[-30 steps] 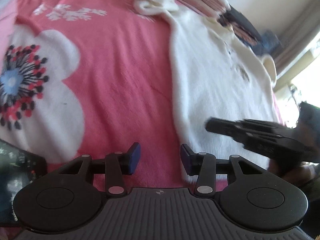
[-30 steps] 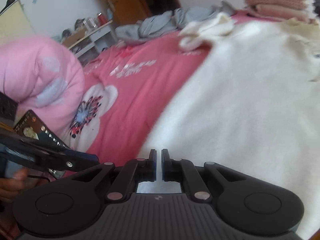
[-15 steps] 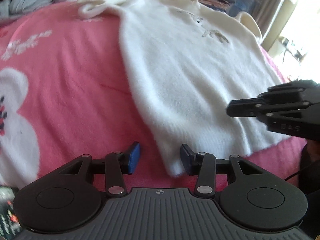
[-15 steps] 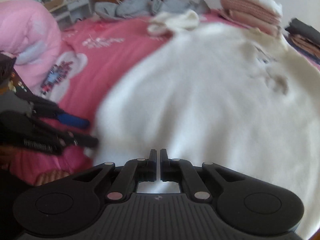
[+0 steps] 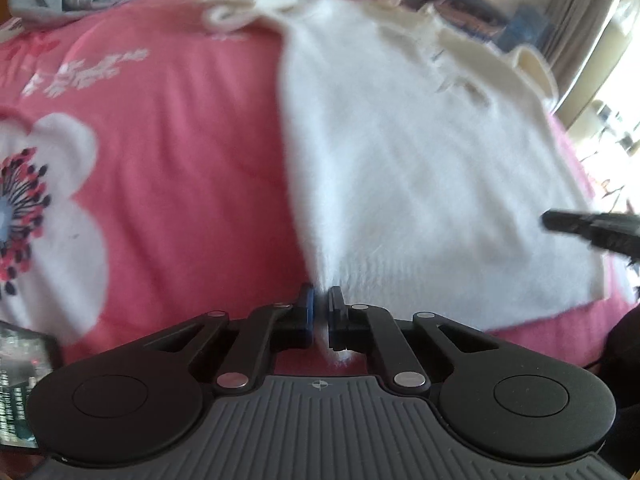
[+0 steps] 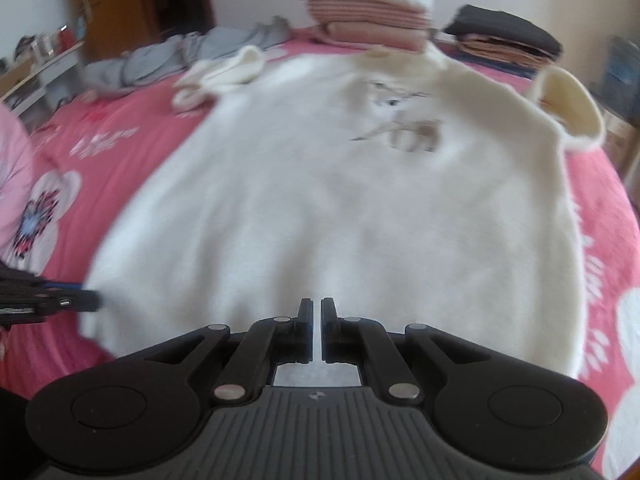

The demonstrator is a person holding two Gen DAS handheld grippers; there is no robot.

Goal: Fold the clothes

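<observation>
A white fluffy sweater (image 5: pixel 420 168) lies flat, front up, on the pink floral bedspread (image 5: pixel 180 140), its hem towards me. My left gripper (image 5: pixel 320 304) is closing its jaws on the hem's left corner, and white fabric is pinched between the pads. In the right wrist view the same gripper (image 6: pixel 80 302) shows at the sweater's (image 6: pixel 340 200) left edge. My right gripper (image 6: pixel 316 312) is shut with nothing gripped, hovering over the hem. In the left wrist view it (image 5: pixel 560 222) sits above the hem's right part.
Folded pink and white clothes (image 6: pixel 368 12) and a dark stack (image 6: pixel 504 36) sit at the bed's far end. Grey garments (image 6: pixel 180 56) lie crumpled at the far left. A phone (image 5: pixel 20 380) rests at the near left, and a pink pillow (image 6: pixel 12 168) lies at the left edge.
My left gripper has slid right onto the hem corner and shut on the fabric. My right gripper has swung right across the sweater, still shut.
</observation>
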